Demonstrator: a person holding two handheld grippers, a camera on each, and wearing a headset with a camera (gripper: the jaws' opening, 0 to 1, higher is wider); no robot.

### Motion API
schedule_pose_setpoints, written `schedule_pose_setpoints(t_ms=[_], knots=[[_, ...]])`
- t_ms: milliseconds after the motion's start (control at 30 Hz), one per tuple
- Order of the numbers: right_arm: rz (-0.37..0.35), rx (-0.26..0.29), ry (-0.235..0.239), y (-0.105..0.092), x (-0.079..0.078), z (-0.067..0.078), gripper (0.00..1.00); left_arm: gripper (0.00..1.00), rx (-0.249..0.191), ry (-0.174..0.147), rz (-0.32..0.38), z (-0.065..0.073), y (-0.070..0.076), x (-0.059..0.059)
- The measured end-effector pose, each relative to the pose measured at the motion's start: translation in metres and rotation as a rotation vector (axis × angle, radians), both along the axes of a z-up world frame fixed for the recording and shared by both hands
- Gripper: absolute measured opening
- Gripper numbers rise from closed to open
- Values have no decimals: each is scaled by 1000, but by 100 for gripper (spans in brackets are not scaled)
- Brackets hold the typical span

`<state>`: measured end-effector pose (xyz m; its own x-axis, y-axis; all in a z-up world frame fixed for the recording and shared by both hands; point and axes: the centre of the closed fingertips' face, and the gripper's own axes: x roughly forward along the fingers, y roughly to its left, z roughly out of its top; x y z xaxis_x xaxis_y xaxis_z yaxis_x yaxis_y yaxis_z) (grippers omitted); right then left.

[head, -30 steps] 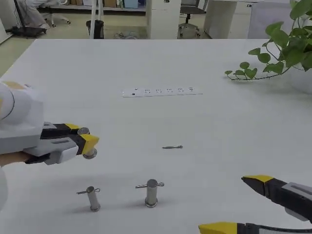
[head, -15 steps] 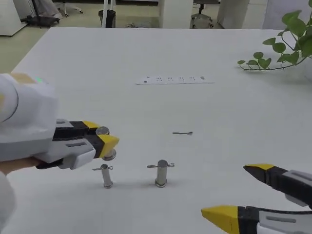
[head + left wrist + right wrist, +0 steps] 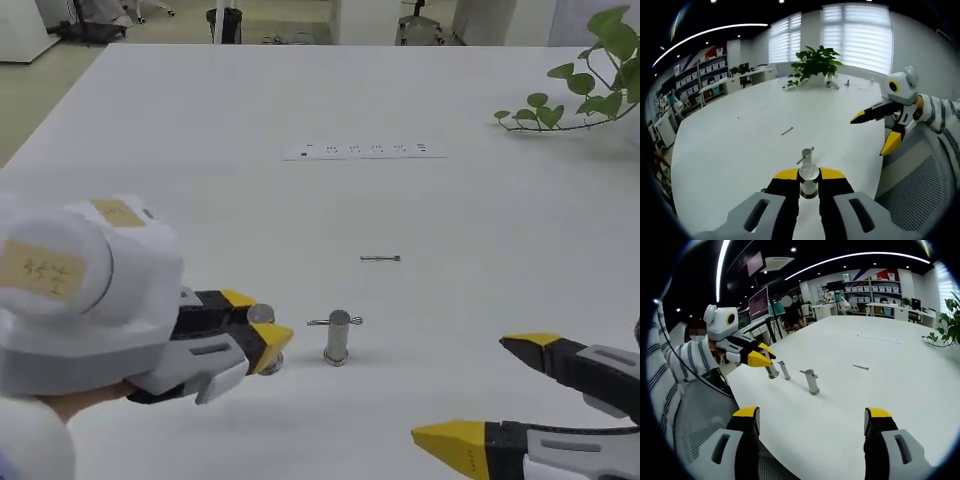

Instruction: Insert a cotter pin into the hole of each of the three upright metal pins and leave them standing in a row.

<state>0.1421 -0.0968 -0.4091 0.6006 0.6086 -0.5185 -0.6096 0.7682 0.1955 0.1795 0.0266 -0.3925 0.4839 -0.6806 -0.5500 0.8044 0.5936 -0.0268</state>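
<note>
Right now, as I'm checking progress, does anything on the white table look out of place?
Only the thin silver cotter pin: it lies loose on the white table, apart from the upright metal pins.

Left gripper [image 3: 265, 338] clamping 1 metal pin [image 3: 261, 316], fitted upright pin [image 3: 337, 340] just beside, loose cotter pin [image 3: 380, 258] beyond, right gripper [image 3: 460, 390] agape

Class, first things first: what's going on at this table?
A person's left hand-held gripper is shut on a metal pin, low by the table. A second pin stands beside it, and a third pin has a cotter through it. A loose cotter pin lies farther off. The right hand-held gripper is open, empty.
</note>
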Motion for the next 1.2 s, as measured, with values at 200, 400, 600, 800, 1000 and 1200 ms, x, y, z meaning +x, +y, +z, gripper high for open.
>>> schedule_pose_setpoints(t_ms=[200,400,600,800,1000,1200], knots=[[4,-16,-5,-1,0,0,85,9,3,47,17,-24,-9,-10],[34,-41,-2,-1,-2,-3,86,9,-3,67,47,-38,-12,-12],[36,-38,-2,0,-2,-4,86,10,-3,100,78,-47,-11,-11],[45,-41,5,1,-4,-6,86,10,-11,108,93,-53,-11,-12],[34,1,11,2,-4,-3,86,10,31,91,82,-60,-12,-13],[33,-2,11,3,-5,-2,86,10,54,63,79,-61,-9,-13]])
